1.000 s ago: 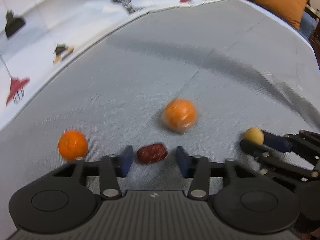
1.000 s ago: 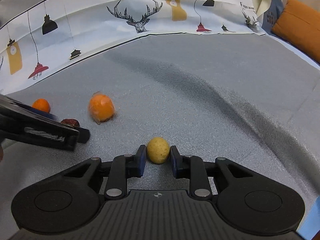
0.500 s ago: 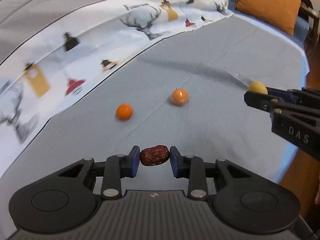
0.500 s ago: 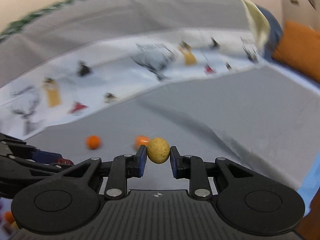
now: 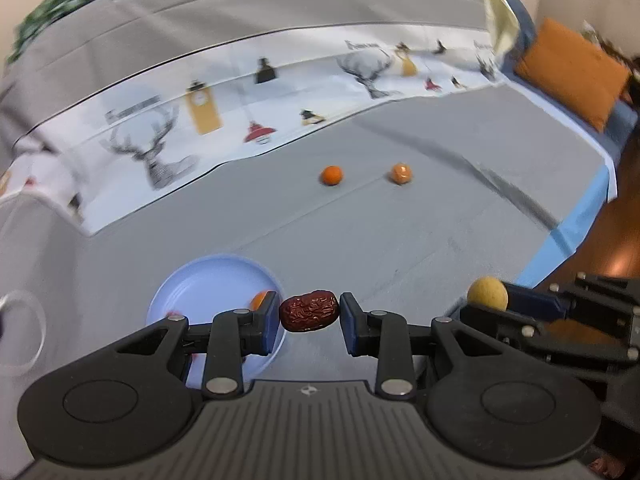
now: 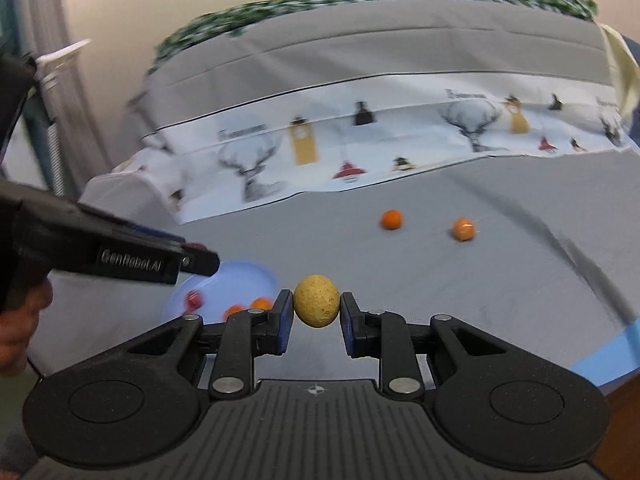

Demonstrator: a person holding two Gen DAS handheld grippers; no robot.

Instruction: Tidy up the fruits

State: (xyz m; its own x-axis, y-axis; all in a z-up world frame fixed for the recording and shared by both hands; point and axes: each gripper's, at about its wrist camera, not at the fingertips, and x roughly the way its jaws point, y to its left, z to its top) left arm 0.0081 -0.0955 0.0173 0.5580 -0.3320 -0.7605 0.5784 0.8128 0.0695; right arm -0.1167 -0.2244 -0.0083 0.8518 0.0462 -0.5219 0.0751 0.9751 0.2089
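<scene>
Aloft, date point(image 5: 309, 310) in left claw point(image 5: 309, 322)

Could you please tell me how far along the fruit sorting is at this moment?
Partly done. The blue plate already holds a few small orange and red fruits. In hand: the left gripper is shut on a red date, the right gripper on a yellow fruit. Two oranges are left on the grey cloth.

Even, soft indoor light, no glare. Motion blur smears the printed cloth point(image 5: 248, 120) and background; fisheye bends edges strongly.
</scene>
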